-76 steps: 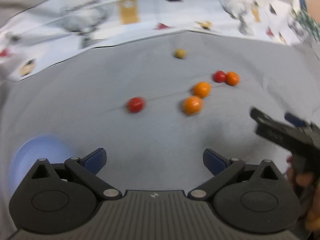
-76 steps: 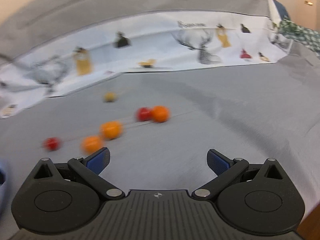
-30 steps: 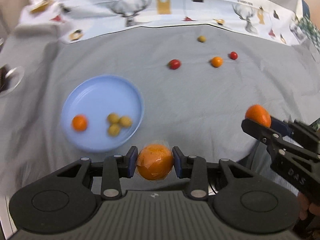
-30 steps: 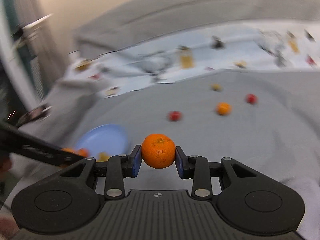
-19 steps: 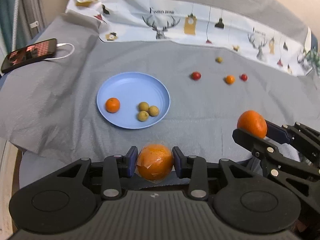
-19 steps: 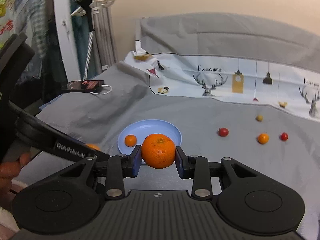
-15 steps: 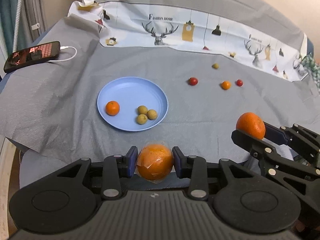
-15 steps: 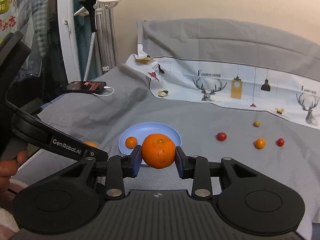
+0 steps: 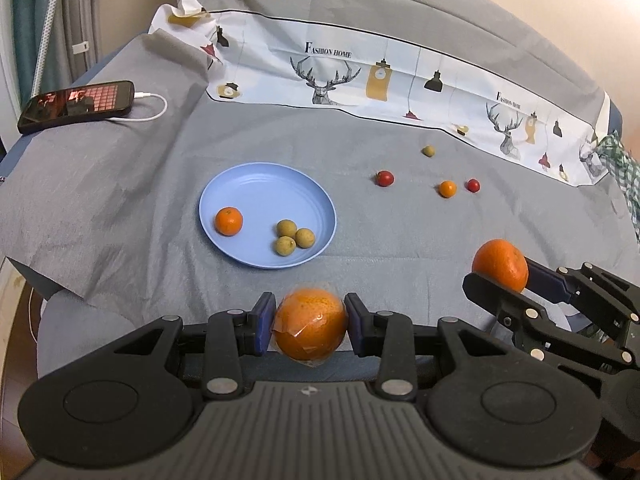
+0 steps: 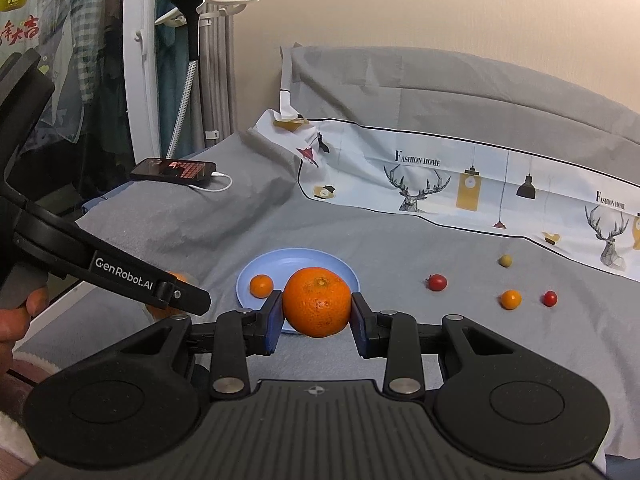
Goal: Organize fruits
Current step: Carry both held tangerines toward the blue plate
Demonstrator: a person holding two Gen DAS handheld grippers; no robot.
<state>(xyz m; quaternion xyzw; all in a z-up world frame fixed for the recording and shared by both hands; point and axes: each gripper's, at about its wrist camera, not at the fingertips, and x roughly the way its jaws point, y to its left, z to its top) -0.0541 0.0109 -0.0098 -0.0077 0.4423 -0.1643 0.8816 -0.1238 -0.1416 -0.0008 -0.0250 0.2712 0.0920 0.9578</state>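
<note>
Nearest the cameras, the left gripper (image 9: 310,330) is clamped on a film-wrapped orange (image 9: 310,328), pads pressed against its two sides. The right gripper (image 10: 316,318) likewise pinches a bare orange (image 10: 317,301), stem dimple facing up; both fruits are round, with no clear long axis. Each is held above the near edge of the grey cloth (image 9: 380,216). Beyond them lies a blue plate (image 9: 256,184) holding a small orange (image 9: 229,221) and three yellowish fruits (image 9: 294,237) clustered together. Farther off on the cloth lie two red tomatoes (image 9: 385,178), another little orange (image 9: 447,189) and one more yellowish fruit (image 9: 428,151).
</note>
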